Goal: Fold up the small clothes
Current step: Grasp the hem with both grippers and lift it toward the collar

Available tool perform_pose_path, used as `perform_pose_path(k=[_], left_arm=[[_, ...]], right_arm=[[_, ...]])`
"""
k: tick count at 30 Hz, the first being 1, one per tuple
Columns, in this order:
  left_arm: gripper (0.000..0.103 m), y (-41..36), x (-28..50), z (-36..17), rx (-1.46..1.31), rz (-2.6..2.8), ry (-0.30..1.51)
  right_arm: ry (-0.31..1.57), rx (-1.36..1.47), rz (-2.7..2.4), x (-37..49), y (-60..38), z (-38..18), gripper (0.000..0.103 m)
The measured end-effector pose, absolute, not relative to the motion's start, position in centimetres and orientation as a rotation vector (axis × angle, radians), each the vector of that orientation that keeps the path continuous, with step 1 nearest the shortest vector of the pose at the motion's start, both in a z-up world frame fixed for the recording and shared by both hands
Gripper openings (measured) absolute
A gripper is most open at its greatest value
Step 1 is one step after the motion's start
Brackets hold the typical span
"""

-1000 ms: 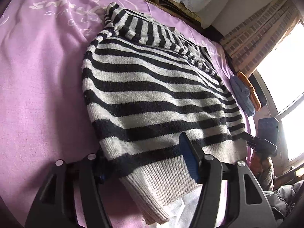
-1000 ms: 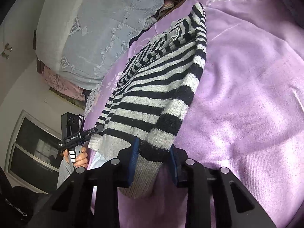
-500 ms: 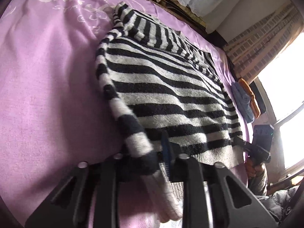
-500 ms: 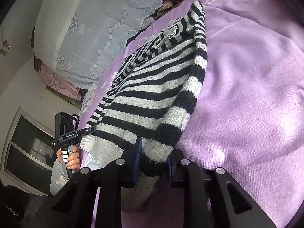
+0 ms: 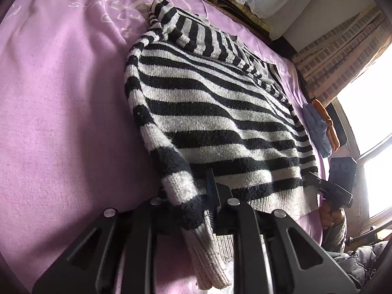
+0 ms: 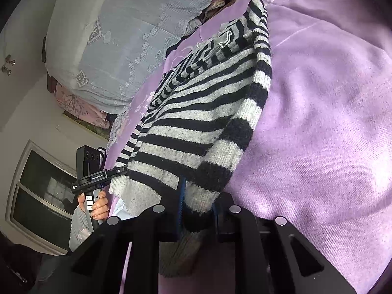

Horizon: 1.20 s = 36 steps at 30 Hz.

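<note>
a: where does the sweater [image 5: 215, 112] lie?

b: the black and grey striped sweater is spread flat on the purple blanket [image 5: 61, 112], collar toward the far end by the white lettering, ribbed hem toward the cameras, at the bed's near edge.

a: and the left gripper [image 5: 188, 205]?

b: its jaws are narrow and clamped on the sweater's left sleeve [image 5: 181, 191] near the cuff. the sleeve runs along the body's left edge, and the pale ribbed cuff hangs down past the fingers, off the blanket's edge.

a: the right gripper [image 6: 197, 210]?

b: the same on the other side: jaws pinched on the right sleeve [image 6: 208, 191] just above the cuff, blue pads pressed against the knit. that sleeve follows the sweater's right edge, and its grey cuff droops below the fingers.

a: can each gripper be seen from the other camera?

b: yes. in the left wrist view the right gripper shows at the far corner of the hem, touching it, with the person's hand [image 5: 329, 216] below on the handle. in the right wrist view the left gripper shows at the opposite hem corner, held in a hand [image 6: 98, 204].

a: what else is about?

b: a pale blue lace-patterned quilt [image 6: 117, 39] is heaped at the head of the bed, and a patterned curtain [image 5: 343, 56] hangs by a bright window [image 5: 372, 147]. a folded blue cloth [image 5: 317, 129] with something orange beside it sits near the sill.
</note>
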<state>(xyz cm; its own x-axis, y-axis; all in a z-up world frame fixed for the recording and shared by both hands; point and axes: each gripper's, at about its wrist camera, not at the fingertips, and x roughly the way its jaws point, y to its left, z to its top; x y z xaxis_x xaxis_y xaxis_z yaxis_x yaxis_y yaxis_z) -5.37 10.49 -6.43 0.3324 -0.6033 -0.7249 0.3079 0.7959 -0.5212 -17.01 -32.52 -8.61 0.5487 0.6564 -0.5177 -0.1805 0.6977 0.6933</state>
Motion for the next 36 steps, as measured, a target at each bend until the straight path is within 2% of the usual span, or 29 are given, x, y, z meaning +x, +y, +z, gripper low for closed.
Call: perform_pose_path(k=[2, 5, 10, 14, 20, 22, 23, 28, 31, 34, 36], left_arm=[[0.008, 10.4, -5.7, -5.9, -0.302, -0.604, 1.044], [0.005, 10.4, -6.6, -4.7, -0.324, -0.629, 0.997], [0.005, 10.4, -8.4, -4.9, -0.361, -0.643, 1.004], [0.005, 10.4, -7.9, -5.6, -0.354, -0.621, 1.047], [0.012, 10.7, -7.3, -6.6, -0.386, -0.611, 1.099], [0.011, 10.5, -7.6, -6.5, -0.364, -0.618, 1.092], [0.006, 10.3, -7.8, -6.4, -0.355, -0.627, 1.086], [0.005, 8.2, -9.5, -5.9, -0.329, -0.698, 1.076], [0.005, 8.0, -10.0, -6.1, -0.327, -0.69, 1.074], [0.01, 8.8, -9.5, -6.9, -0.398, -0.684, 1.104], [0.019, 8.9, -9.4, -7.1, -0.418, -0.68, 1.108]], right_arm=[[0.823, 0.632, 0.54, -17.3, -32.7, -8.1, 0.015], [0.753, 0.688, 0.544, -17.7, -34.1, -6.8, 0.012], [0.714, 0.683, 0.541, -18.2, -35.6, -5.0, 0.012], [0.796, 0.674, 0.538, -17.4, -35.1, -6.6, 0.012], [0.868, 0.733, 0.525, -17.1, -35.4, -9.0, 0.016], [0.844, 0.725, 0.52, -17.3, -35.5, -8.7, 0.012], [0.821, 0.736, 0.52, -17.5, -35.7, -8.4, 0.011], [0.716, 0.777, 0.474, -17.8, -38.2, -6.4, 0.01], [0.757, 0.738, 0.488, -17.4, -38.1, -6.4, 0.01], [0.83, 0.741, 0.496, -16.9, -37.1, -7.9, 0.015], [0.856, 0.772, 0.483, -16.7, -37.2, -9.0, 0.021]])
